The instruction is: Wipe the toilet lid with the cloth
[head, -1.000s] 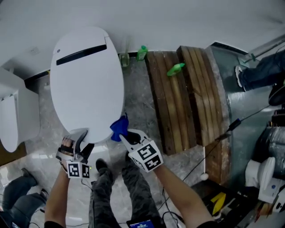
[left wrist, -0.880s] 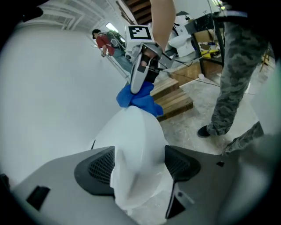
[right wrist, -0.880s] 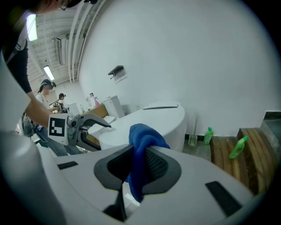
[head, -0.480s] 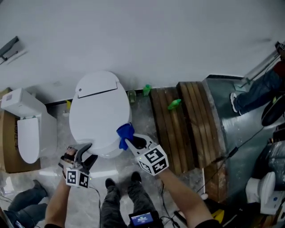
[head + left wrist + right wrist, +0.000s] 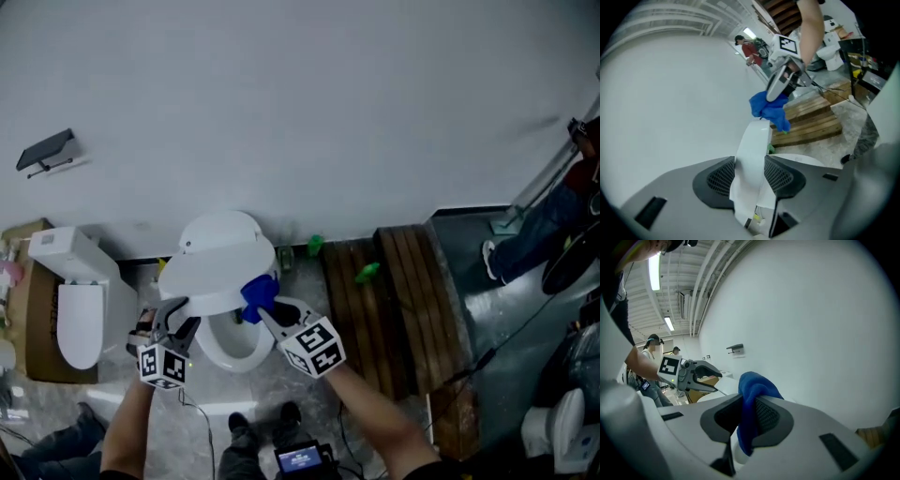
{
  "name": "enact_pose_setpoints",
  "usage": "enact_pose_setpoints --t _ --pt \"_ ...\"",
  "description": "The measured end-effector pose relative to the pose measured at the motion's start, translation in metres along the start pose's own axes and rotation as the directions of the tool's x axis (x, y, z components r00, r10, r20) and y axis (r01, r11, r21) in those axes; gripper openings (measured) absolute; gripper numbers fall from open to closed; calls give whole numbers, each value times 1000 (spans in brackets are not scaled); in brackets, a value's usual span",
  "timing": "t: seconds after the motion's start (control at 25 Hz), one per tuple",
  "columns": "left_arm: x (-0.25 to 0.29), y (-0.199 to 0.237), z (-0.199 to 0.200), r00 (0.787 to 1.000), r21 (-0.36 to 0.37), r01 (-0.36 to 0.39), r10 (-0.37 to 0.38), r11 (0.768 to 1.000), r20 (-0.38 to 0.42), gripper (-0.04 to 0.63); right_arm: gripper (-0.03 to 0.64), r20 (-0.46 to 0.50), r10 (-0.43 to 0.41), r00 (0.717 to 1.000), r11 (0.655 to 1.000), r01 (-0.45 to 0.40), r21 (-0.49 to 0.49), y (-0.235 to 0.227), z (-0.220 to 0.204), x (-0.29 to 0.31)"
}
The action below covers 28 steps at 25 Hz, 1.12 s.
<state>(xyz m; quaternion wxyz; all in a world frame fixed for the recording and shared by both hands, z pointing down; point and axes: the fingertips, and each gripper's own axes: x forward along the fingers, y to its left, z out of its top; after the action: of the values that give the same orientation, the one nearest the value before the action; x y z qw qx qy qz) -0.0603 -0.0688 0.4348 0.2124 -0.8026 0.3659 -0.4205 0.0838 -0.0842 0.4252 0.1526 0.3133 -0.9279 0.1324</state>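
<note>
The white toilet lid (image 5: 220,265) stands raised at a slant over the open bowl (image 5: 228,345). My left gripper (image 5: 180,313) clamps the lid's front left rim. In the left gripper view the lid's edge (image 5: 751,154) fills the gap between both pads; the jaws have just been closing onto it. My right gripper (image 5: 262,304) is shut on the blue cloth (image 5: 257,292) at the lid's right rim. The right gripper view shows the cloth (image 5: 757,385) bunched between the pads, with a white edge under it. The cloth (image 5: 769,110) also hangs at the lid's far end in the left gripper view.
A second white toilet (image 5: 80,291) sits on cardboard at the left. A wooden pallet (image 5: 398,300) lies right of the bowl, with green bottles (image 5: 367,272) by the wall. A person's legs (image 5: 534,230) are at the far right. Cables run over the floor.
Both grippers have risen and the lid has swung up from flat on the bowl to raised, so the bowl now shows. The left jaws narrowed onto the lid's rim.
</note>
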Motion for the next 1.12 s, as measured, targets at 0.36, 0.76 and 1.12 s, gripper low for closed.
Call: enact_pose_setpoints --t 0.36,0.76,1.12 --pt "28 117 16 978 -176 -180 157 968 -135 125 55 30 6 1000 1000 -7 21 -25 49 -1" --pt "76 218 15 980 -195 -118 82 974 -182 107 55 44 -13 999 1000 12 22 -49 90 54" --pt "134 299 -2 990 -82 72 -81 994 -115 98 55 37 -116 993 991 114 64 -79 149 163"
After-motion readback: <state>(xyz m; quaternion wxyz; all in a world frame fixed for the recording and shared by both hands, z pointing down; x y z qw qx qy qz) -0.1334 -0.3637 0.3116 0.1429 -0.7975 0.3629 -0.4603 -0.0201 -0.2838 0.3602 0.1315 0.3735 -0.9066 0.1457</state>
